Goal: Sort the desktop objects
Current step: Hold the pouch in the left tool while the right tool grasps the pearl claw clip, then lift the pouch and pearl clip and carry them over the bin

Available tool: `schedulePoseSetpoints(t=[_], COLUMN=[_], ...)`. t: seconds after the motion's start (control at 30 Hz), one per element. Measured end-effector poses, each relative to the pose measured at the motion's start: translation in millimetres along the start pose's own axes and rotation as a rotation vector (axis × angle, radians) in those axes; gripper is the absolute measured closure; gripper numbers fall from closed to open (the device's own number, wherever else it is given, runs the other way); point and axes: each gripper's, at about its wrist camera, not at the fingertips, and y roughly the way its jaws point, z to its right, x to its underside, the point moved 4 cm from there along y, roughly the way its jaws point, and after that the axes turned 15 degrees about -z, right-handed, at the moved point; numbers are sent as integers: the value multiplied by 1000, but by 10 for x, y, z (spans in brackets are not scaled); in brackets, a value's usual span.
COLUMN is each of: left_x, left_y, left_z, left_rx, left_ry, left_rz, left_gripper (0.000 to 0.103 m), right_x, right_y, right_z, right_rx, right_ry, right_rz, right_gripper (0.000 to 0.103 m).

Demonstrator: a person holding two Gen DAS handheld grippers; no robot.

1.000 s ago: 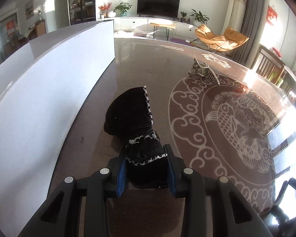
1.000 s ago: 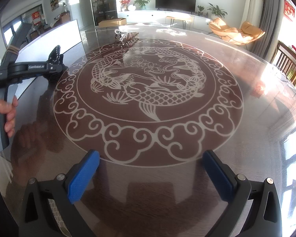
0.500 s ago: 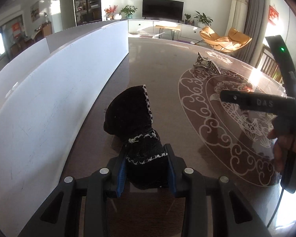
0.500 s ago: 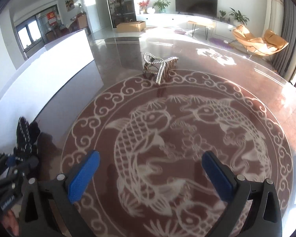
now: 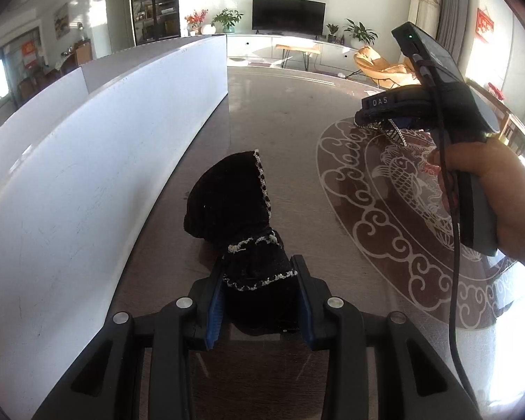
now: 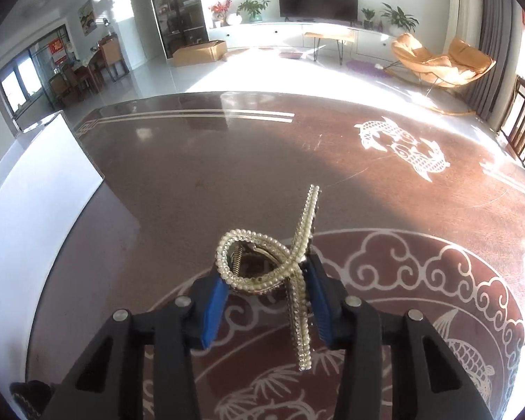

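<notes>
Two claws, each closed on a hair accessory over the patterned counter.

The left claw has its blue pads pressed against the sides of a black velvety hair piece: a soft dark bundle with a rounded upper lobe, edged and banded in small pale beads, resting on the brown counter beside a white board. The right claw has just been closing and now has a beaded hair claw clip between its pads: a looped, ribbon-like shape covered in rows of small pearly beads, with a metal spring visible inside the loop and one strand rising up past the pads. It sits at the edge of the counter's white cloud-and-fish pattern. In the left wrist view a hand grips the right claw's handle.
</notes>
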Motion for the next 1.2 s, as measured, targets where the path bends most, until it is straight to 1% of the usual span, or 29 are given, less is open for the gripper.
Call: schedulePoseSetpoints(t=[0.07, 0.13, 0.17, 0.27, 0.37, 0.47, 0.53, 0.6, 0.67, 0.73, 0.77, 0.8, 0.87, 0.9, 0.93, 0.97, 1.03, 1.1, 1.13, 1.2], left_x=[8, 10, 10, 38, 197, 395, 479, 512, 504, 500, 511, 514, 527, 526, 514, 506, 500, 512, 526, 453], left_y=[-6, -9, -12, -27, -93, -175, -203, -216, -211, -210, -206, -204, -194, -169, -147, -122, -114, -88, -66, -56], left_z=[0, -4, -6, 18, 147, 338, 440, 497, 477, 466, 478, 493, 533, 541, 534, 521, 528, 584, 628, 701], left_rx=[4, 7, 10, 49, 75, 104, 112, 89, 98, 109, 107, 104, 84, 67, 64, 78, 96, 63, 28, 39], left_ry=[-2, -3, -3, 11, 33, 70, 86, 109, 103, 101, 104, 111, 130, 129, 122, 114, 116, 147, 177, 197], left_rz=[1, 1, 1, 2, 2, 0, 1, 11, 9, 9, 8, 8, -1, -21, -36, -48, -48, -68, -87, -105], left_gripper=[67, 68, 68, 68, 68, 68, 68, 67, 67, 67, 66, 63, 43, 17, 5, 5, 1, 0, 0, 0], right_x=[322, 718, 950, 1663, 2275, 2675, 2775, 2794, 2796, 2794, 2790, 2758, 2764, 2777, 2778, 2780, 2785, 2783, 2783, 2772], right_y=[-128, -288, -378, -663, -908, -1079, -1126, -1145, -1143, -1130, -1107, -1062, -1051, -1054, -1058, -1063, -1078, -1101, -1103, -1105], right_z=[1, 9, 10, 39, 102, 177, 246, 303, 311, 265, 244, 267, 292, 310, 331, 352, 404, 431, 434, 431], right_rx=[-12, -16, -19, -29, -12, 9, 5, 7, 19, 33, 54, 71, 66, 57, 49, 40, 28, 21, 17, 25], right_ry=[-37, -66, -78, -96, -89, -63, -38, -12, -6, -28, -35, -34, -26, -19, -9, 1, 20, 34, 35, 34], right_rz=[5, 8, 10, 19, 36, 47, 45, 45, 41, 33, 22, 5, 4, 8, 11, 13, 19, 23, 24, 23], right_gripper=[59, 59, 59, 59, 59, 59, 58, 55, 51, 44, 30, 17, 15, 15, 15, 15, 15, 15, 15, 16])
